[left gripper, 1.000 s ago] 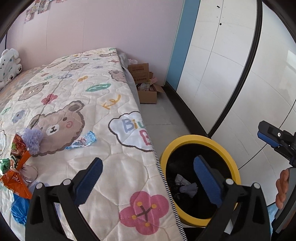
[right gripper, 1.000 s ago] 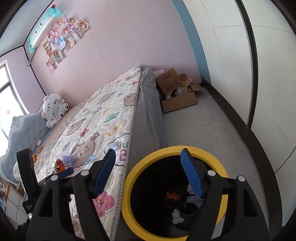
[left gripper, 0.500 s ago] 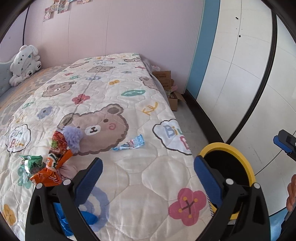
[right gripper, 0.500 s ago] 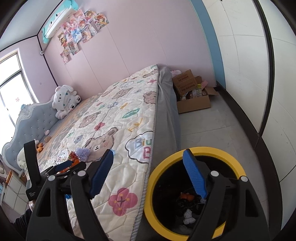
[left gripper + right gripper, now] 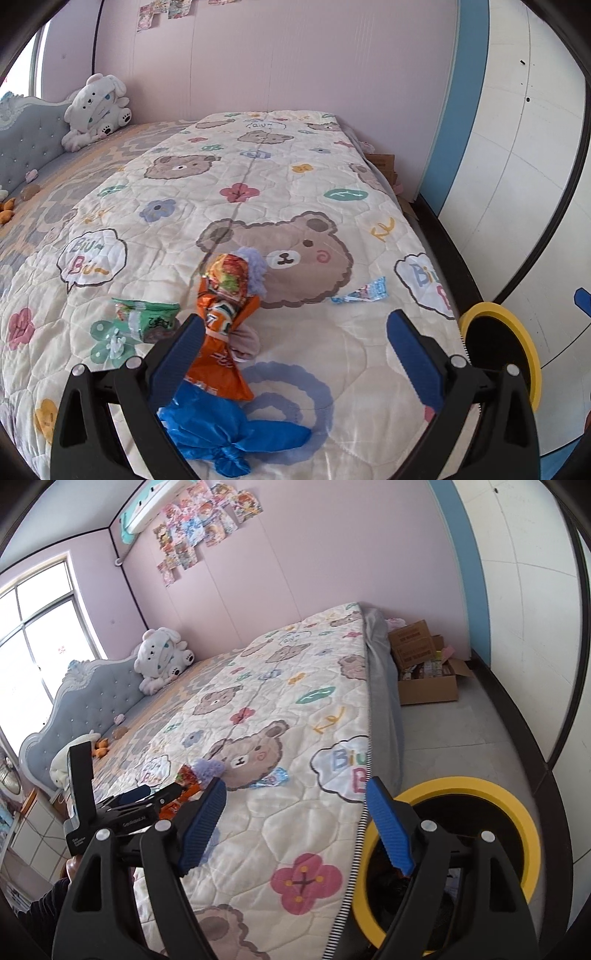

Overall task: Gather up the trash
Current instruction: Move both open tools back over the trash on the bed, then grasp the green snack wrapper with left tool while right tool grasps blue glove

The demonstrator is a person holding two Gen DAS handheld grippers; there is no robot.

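Observation:
Trash lies on the bear-print quilt (image 5: 258, 177): an orange snack bag (image 5: 221, 332), a green wrapper (image 5: 147, 317), a crumpled blue plastic bag (image 5: 229, 432), a purple fluffy ball (image 5: 255, 266), a pinkish wad (image 5: 245, 341) and a light-blue wrapper (image 5: 362, 293). My left gripper (image 5: 295, 350) is open and empty just above the orange bag and blue bag. My right gripper (image 5: 295, 823) is open and empty over the bed's edge, beside the yellow-rimmed black bin (image 5: 480, 786). The bin also shows in the left wrist view (image 5: 517, 332).
A white plush toy (image 5: 162, 657) sits by the grey headboard (image 5: 85, 705). An open cardboard box (image 5: 424, 679) stands on the floor past the bed's foot. White wardrobe doors (image 5: 517, 147) line the right side.
My left gripper has swung left from over the bin to over the trash pile on the bed. My right gripper has shifted left, off the bin toward the bed's edge.

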